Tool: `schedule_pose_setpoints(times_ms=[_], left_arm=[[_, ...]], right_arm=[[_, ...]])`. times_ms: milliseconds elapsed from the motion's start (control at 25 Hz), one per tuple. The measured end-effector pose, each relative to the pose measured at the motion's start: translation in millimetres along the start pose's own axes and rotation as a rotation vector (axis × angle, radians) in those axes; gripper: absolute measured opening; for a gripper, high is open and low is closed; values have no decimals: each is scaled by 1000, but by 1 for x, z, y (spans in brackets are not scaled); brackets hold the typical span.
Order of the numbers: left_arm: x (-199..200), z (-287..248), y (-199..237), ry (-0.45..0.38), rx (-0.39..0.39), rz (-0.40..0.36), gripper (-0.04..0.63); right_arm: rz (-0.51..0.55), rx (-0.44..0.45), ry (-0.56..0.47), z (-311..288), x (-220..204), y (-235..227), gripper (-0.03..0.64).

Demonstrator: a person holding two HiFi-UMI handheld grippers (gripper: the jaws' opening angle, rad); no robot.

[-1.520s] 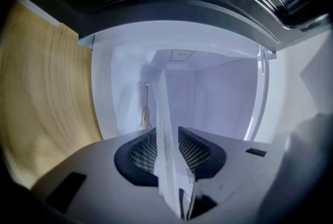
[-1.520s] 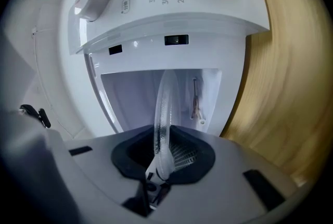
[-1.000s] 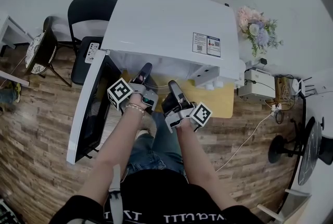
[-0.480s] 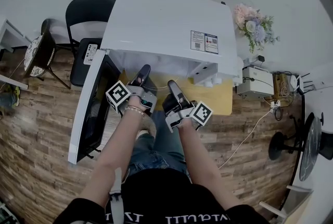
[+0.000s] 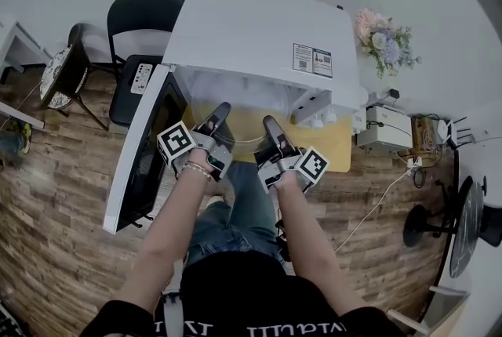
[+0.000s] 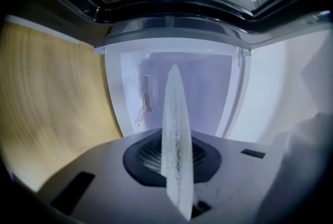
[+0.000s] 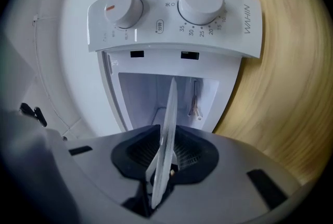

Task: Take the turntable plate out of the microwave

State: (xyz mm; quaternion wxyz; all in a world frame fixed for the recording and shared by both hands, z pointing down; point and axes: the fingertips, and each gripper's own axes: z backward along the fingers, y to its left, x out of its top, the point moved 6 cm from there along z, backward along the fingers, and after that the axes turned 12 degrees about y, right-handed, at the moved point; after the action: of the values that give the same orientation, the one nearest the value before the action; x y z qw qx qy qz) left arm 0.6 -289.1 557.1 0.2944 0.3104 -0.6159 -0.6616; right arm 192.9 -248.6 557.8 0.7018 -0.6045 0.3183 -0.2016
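Plate (image 5: 243,132), clear glass, head view: lies level at the open mouth of the microwave (image 5: 259,38), its near rim out in front and gripped from both sides. The left gripper (image 5: 221,112) is on the side of the microwave's swung-out door (image 5: 141,147), and the right gripper (image 5: 272,126) is on the opposite side. Left gripper view: the jaws are clenched on the plate's rim, seen edge-on, with the microwave's cavity (image 6: 179,82) straight ahead. Right gripper view: the jaws are likewise clamped on the rim, edge-on, before the cavity, and the microwave's two knobs (image 7: 200,1) sit beside that opening.
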Motion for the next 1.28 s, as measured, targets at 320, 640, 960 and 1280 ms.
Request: schedule_pose_setpoints(times_ms=[320, 640, 960, 1280], left_arm=[[-11, 14, -7, 56, -28, -25, 32], [-24, 23, -19, 106, -54, -73, 32], [-32, 41, -30, 114, -81, -84, 32], [-42, 48, -37, 159, -70, -103, 32]], right_arm=[[102, -32, 57, -2, 0, 12, 69], [279, -100, 149, -3, -13, 32, 74], [329, -109, 137, 4, -31, 50, 77], [331, -151, 94, 17, -45, 61, 81]])
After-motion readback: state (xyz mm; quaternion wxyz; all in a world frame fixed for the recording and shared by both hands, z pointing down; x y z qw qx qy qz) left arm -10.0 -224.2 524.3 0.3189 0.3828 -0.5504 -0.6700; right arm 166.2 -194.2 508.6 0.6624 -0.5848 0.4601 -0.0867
